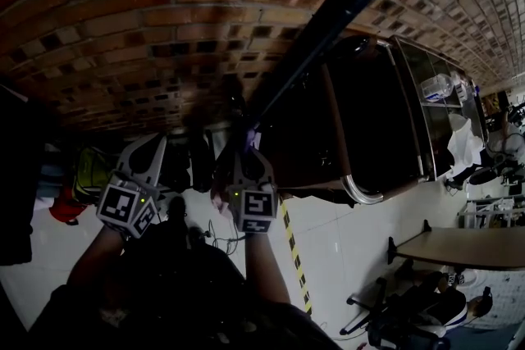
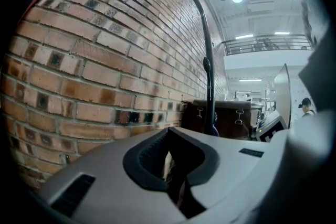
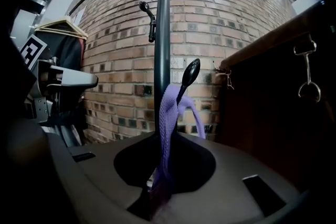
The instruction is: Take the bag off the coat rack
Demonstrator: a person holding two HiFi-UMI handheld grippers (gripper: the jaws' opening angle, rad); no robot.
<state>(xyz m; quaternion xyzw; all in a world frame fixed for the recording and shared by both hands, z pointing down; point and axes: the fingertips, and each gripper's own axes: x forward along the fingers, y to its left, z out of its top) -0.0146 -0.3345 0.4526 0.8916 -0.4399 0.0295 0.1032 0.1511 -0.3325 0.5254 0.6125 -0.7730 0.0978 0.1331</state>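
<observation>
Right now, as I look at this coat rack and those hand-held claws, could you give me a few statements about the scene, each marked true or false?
1. A purple strap hangs over a hook on the black pole. True.
2. The wall behind the pole is plain white plaster. False: it is a brick wall.
3. The right gripper has its jaws closed on the purple strap. True.
4. The upper hooks on the pole each carry a bag. False: the upper hooks are bare; only the lower hook carries anything.
</observation>
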